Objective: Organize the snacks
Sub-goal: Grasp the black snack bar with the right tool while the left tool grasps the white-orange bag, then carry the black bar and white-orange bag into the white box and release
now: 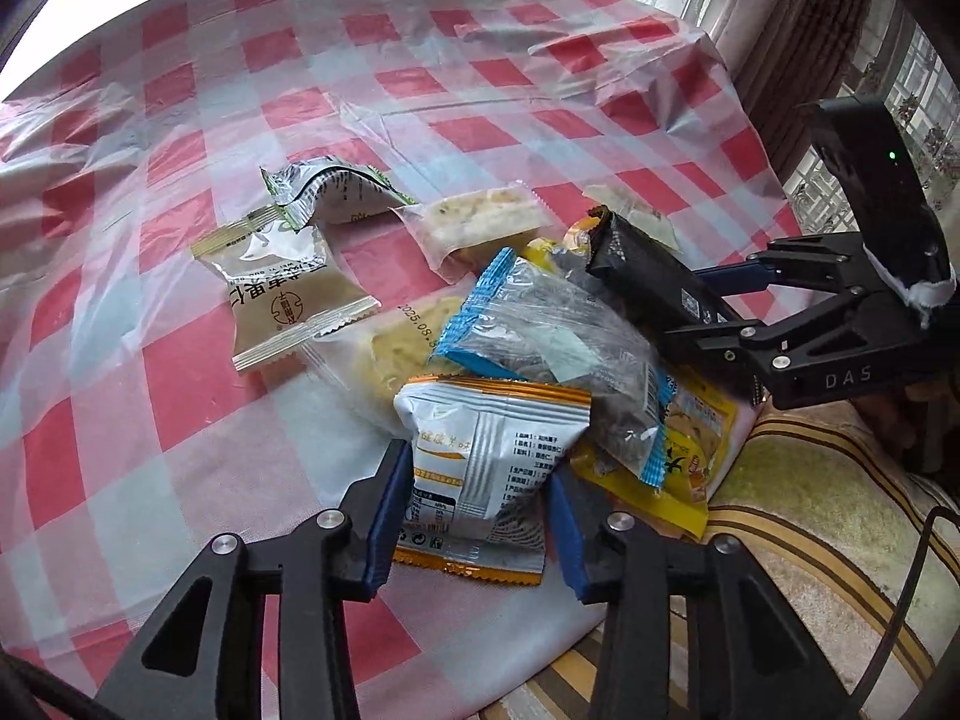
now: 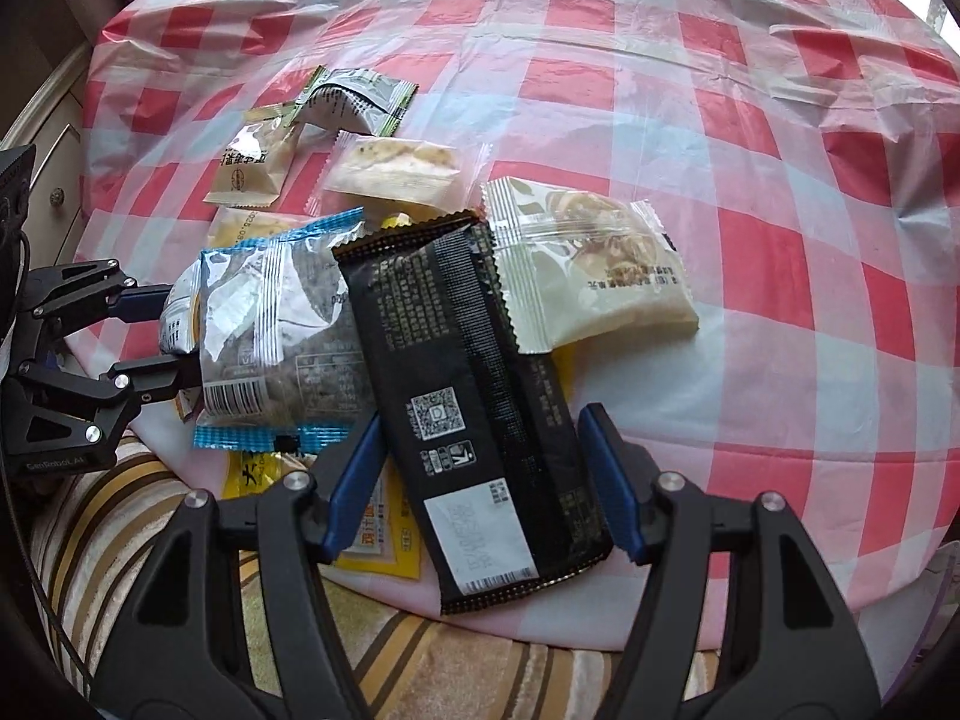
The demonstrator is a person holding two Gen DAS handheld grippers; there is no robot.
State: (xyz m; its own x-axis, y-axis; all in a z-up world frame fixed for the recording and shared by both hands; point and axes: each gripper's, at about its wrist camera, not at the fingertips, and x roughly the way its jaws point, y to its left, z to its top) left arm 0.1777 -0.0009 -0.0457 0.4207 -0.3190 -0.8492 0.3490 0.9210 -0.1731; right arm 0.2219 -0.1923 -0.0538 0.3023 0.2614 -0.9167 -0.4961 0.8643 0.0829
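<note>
Red-and-white checked plastic tablecloth [image 1: 198,396] covers the table, and a heap of snack packets sits at its near edge. The left gripper [image 1: 477,510] has its blue pads against both sides of a white foil packet with orange-gold sealed ends [image 1: 480,468], which lies at the front of the heap. Over that packet rests a clear crinkled bag with blue ends [image 2: 270,330]. Just beside the bag, the right gripper [image 2: 480,480] straddles a long black wrapper with a QR code [image 2: 474,408]; whether its pads press the wrapper I cannot tell. Behind the wrapper lies a pale beige pastry packet [image 2: 600,264]; a yellow packet [image 1: 690,456] peeks from beneath the heap.
</note>
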